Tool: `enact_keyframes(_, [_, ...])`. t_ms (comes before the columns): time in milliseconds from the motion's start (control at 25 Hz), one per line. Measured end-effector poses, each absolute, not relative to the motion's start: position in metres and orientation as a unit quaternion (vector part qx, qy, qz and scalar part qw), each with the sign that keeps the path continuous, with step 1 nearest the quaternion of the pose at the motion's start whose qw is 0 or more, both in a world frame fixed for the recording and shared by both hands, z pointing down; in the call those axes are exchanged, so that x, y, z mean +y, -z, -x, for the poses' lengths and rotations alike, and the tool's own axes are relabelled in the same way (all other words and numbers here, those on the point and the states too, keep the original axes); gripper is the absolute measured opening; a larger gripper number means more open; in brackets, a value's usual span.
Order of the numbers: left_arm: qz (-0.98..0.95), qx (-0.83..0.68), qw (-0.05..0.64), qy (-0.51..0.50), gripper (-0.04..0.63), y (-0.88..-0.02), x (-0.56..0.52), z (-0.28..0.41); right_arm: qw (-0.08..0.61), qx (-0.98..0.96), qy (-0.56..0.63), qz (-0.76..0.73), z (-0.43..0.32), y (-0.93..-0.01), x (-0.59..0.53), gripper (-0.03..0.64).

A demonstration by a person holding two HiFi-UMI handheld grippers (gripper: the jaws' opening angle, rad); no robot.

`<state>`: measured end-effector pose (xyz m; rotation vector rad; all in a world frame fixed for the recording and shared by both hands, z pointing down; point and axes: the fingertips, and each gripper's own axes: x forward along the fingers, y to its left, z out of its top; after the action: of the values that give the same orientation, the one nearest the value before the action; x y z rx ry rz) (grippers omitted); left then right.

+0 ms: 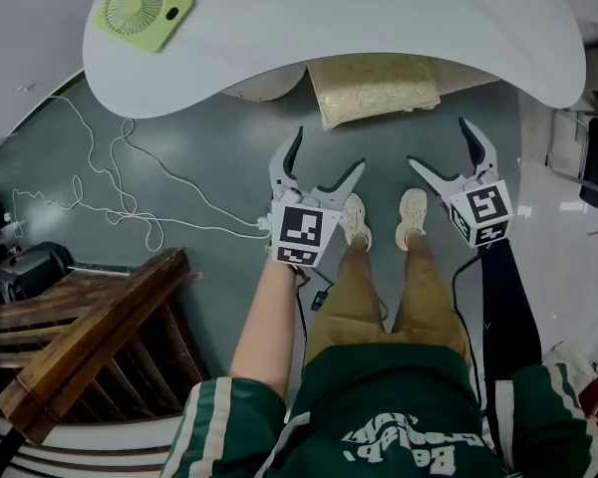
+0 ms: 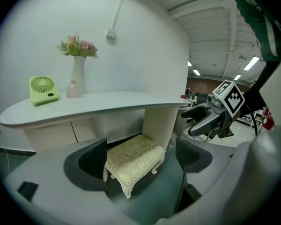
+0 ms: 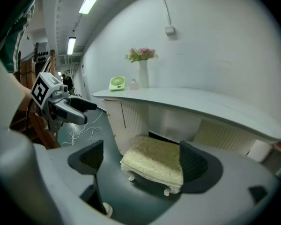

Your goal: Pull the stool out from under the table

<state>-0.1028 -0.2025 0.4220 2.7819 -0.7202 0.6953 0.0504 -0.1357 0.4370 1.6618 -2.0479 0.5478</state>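
Note:
The stool (image 1: 374, 88) has a pale gold patterned cushion and white carved legs, and stands half under the white table (image 1: 399, 18). My left gripper (image 1: 329, 148) hangs above the floor just in front of the stool's left corner, jaws open and holding nothing. My right gripper (image 1: 440, 143) is level with it near the stool's right corner, also open and holding nothing. In the left gripper view the stool (image 2: 133, 158) shows well beyond the left gripper (image 2: 140, 156), not touched. The right gripper view frames the stool (image 3: 154, 161) the same way beyond the right gripper (image 3: 141, 159).
A green fan (image 1: 143, 10) lies on the table's left end, with a vase of flowers (image 2: 77, 74) beside it. White cable (image 1: 110, 197) loops over the grey floor at left. A wooden frame (image 1: 90, 337) stands at lower left. The person's feet (image 1: 384, 217) are between the grippers.

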Motion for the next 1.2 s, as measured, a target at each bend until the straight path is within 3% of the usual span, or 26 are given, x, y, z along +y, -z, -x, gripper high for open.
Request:
enact_keyframes(400, [-0.921, -0.247, 0.151, -0.262, 0.465, -0.516, -0.201, 0.075, 0.225, -0.735, -0.212, -0.603, -0.101, -0.522, -0.138, 0.52])
enact_keyframes(760, [-0.883, -0.298, 0.154, -0.328, 0.465, -0.607, -0.209, 0.051, 0.254, -0.732, -0.235, -0.587, -0.177, -0.64, -0.14, 0.521])
enact_keyframes(1200, [-0.837, -0.357, 0.165, -0.381, 0.465, -0.706, -0.237, 0.059, 0.291, -0.74, -0.24, -0.556, -0.199, -0.749, -0.163, 0.523])
